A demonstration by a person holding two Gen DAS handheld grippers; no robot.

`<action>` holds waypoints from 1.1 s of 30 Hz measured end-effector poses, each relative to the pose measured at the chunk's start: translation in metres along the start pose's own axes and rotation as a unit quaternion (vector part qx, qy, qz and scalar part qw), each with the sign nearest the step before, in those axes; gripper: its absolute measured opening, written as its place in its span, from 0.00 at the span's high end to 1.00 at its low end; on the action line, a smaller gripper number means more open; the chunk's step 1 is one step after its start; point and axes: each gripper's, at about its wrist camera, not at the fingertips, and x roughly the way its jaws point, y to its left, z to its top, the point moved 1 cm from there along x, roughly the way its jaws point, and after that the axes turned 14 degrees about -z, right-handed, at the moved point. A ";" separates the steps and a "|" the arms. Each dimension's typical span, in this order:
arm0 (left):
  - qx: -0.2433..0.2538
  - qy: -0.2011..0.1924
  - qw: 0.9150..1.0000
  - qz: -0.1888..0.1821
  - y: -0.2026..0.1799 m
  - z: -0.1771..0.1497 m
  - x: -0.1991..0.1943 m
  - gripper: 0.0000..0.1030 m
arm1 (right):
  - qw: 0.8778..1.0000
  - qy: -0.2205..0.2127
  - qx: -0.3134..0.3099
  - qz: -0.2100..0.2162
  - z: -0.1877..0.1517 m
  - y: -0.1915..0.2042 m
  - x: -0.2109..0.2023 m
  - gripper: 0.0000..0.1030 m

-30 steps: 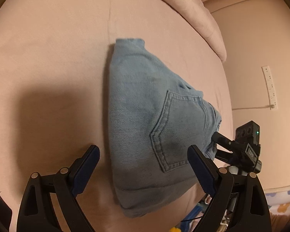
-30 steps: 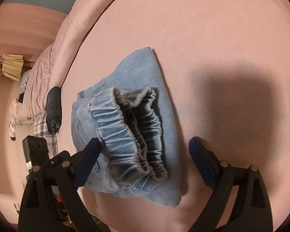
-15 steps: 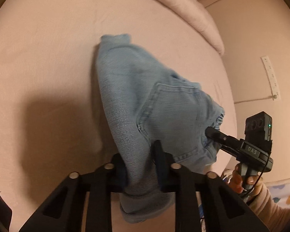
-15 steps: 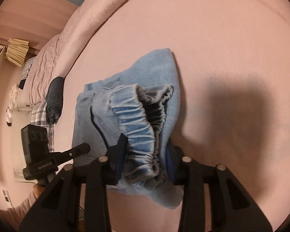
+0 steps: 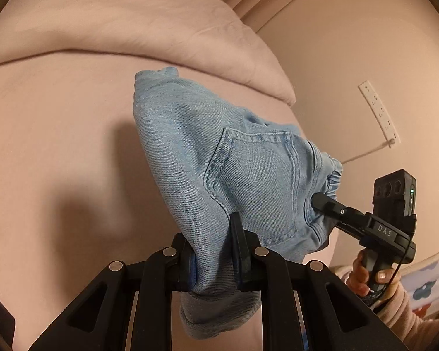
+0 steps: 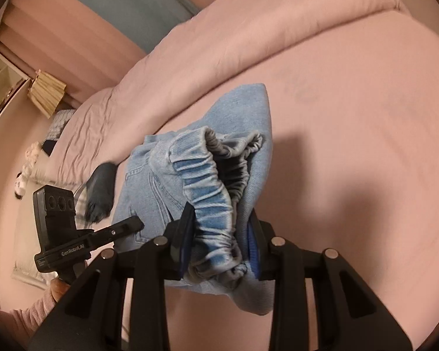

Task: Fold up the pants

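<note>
The folded light-blue denim pants (image 5: 219,158) hang lifted off the pink bed (image 5: 58,146), held at both ends. My left gripper (image 5: 212,251) is shut on the folded edge below the back pocket. My right gripper (image 6: 219,242) is shut on the bunched elastic waistband (image 6: 210,199). The right gripper also shows in the left wrist view (image 5: 365,222), at the waistband end. The left gripper also shows in the right wrist view (image 6: 102,237), at the far side of the pants (image 6: 248,111).
A pink duvet (image 5: 161,29) is piled at the bed's far side. A wall with a white socket strip (image 5: 380,114) stands to the right. A dark rolled garment (image 6: 101,193) lies past the pants, near a plush toy (image 6: 23,178) and a wicker item (image 6: 45,90).
Both grippers were open above the flat pants a second ago. They closed on the two ends and have lifted the bundle off the bed.
</note>
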 end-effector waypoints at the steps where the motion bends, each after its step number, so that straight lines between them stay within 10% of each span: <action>1: -0.001 0.001 1.000 -0.001 0.001 0.008 0.009 0.85 | 1.000 -0.004 -0.001 -0.002 0.010 -0.005 0.002 0.69; 12: -0.037 0.054 0.995 0.076 0.062 0.034 0.131 0.75 | 0.996 0.078 0.013 -0.052 0.078 -0.094 0.123 0.57; 17: -0.028 0.046 0.994 0.092 0.065 0.022 0.101 0.63 | 0.995 0.084 0.009 -0.050 0.084 -0.110 0.127 0.39; 23: -0.004 0.015 0.995 0.103 0.031 0.016 0.065 0.63 | 0.997 0.013 0.013 -0.069 0.101 -0.111 0.080 0.39; 28: -0.001 0.020 0.999 0.049 0.010 0.019 0.097 0.63 | 0.998 0.010 0.031 0.046 0.114 -0.085 0.084 0.39; 31: -0.007 0.042 0.997 0.059 0.013 0.011 0.125 0.63 | 0.997 0.052 0.027 0.057 0.113 -0.071 0.127 0.44; 33: -0.016 0.055 0.995 0.077 0.027 0.001 0.137 0.63 | 0.997 0.056 0.039 0.034 0.112 -0.079 0.146 0.65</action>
